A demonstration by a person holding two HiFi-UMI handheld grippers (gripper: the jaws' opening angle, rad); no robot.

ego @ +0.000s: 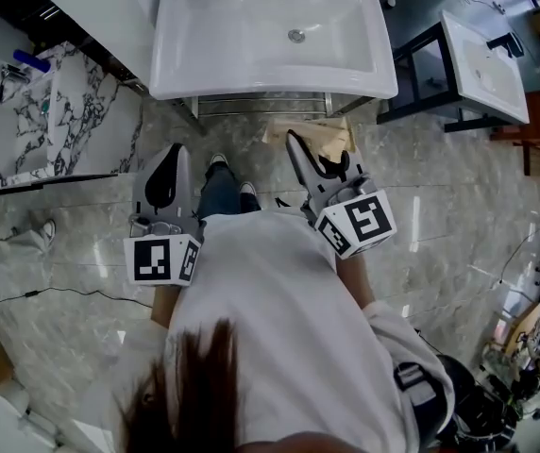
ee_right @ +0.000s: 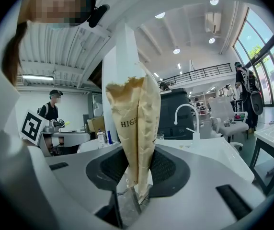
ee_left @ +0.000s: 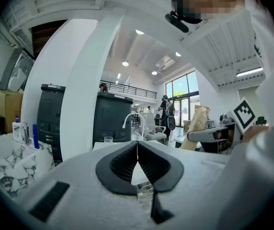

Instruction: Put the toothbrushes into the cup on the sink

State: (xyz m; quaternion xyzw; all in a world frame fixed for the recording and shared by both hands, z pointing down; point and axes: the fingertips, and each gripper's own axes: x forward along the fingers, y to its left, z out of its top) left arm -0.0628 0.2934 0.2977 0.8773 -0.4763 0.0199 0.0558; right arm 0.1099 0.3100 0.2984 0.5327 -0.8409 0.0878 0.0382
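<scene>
**A:** What is seen in the head view?

**B:** A white sink [ego: 251,55] is seen at the top, its far rim cut off. The small items on that rim cannot be told apart. The left gripper [ego: 171,154] and right gripper [ego: 294,142] are held in front of it, above a white shirt. A tan packet [ego: 331,132] is seen at the right one's tips, partly covered by the jaws.

**A:** And in the left gripper view?

**B:** The jaws are seen clenched together, with nothing between them. A clear cup [ee_left: 108,139] is made out, small, on the sink left of the tap [ee_left: 132,119].

**A:** And in the right gripper view?

**B:** The packet is grasped between the jaws and stands upright. "HIGH" is read on it, and the rest is folded out of sight. Whether toothbrushes are inside cannot be told. The cup is half hidden behind the packet's right edge.
</scene>
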